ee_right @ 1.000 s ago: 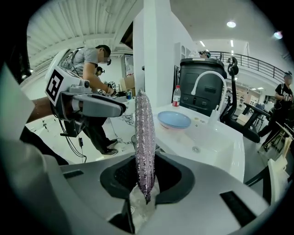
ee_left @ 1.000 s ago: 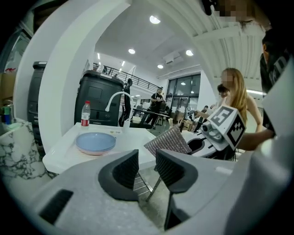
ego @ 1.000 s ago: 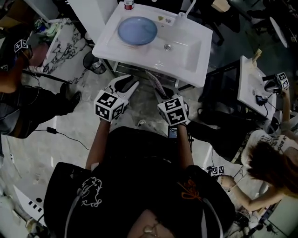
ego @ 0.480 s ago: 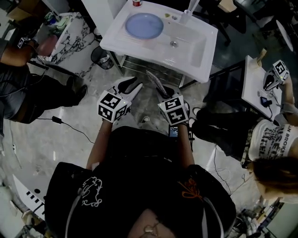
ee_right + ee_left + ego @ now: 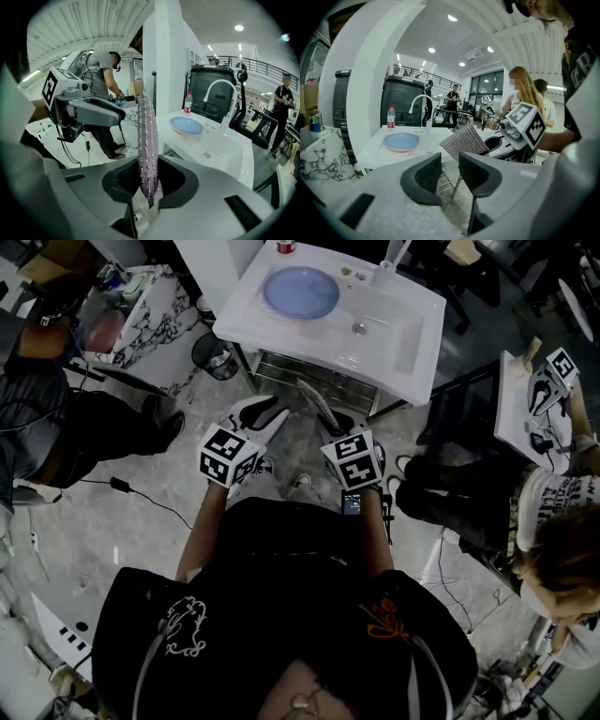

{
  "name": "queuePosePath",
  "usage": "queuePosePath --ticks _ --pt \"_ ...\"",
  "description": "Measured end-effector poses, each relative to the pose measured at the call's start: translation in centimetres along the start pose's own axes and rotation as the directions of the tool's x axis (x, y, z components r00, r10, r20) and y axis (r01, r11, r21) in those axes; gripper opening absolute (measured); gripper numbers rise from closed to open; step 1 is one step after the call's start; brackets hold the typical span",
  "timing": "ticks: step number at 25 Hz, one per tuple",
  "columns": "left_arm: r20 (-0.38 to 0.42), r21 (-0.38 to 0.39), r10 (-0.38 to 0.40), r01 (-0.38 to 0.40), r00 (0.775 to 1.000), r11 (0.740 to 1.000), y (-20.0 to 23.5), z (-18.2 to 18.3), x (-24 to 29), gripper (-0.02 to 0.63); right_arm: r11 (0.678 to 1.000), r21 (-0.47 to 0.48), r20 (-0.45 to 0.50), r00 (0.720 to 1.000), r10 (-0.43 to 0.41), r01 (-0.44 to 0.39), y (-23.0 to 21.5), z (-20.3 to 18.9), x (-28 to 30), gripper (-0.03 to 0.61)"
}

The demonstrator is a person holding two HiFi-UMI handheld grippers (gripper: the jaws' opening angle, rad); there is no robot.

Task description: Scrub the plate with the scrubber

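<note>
Carrying the scrubber [image 5: 147, 140] toward the plate [image 5: 301, 292], I had the right tool [image 5: 149, 180] clamped shut on the pad's lower edge, so it stood upright and edge-on between the pads. The left tool [image 5: 450, 171] was part-open with nothing in it. Both tools hung over the floor, well short of the white worktop [image 5: 328, 352]. The blue plate sat on the worktop's left side, beside the basin, bottle [image 5: 284, 247] behind it. My read was that this was the approach, scrubbing not started. To do it well I'd have kept the grip tight, come in over the front rim, tipped the pad so its broad face met the plate instead of the edge, and brought the left tool down on the plate rim to stop it sliding. Against the frame a second before, the worktop and plate had shifted right and a bit up in the head view. The tools kept the same spacing, the scrubber held the same way, and the left gap looked unchanged. The bystander at right had changed place.
</note>
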State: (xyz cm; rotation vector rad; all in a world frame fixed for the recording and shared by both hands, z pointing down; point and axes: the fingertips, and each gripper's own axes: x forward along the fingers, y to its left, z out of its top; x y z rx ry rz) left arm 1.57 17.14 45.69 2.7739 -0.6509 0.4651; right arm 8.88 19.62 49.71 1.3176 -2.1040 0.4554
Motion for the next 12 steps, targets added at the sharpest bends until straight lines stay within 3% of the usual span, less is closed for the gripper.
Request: queuePosePath --ticks 12 --pt "0.023 0.002 -0.014 0.014 1.000 1.000 1.6 0.2 -2.1 0.127 1.000 -0.017 -0.013 1.000 -0.023 0.022 2.0 1.4 0.6 0.080"
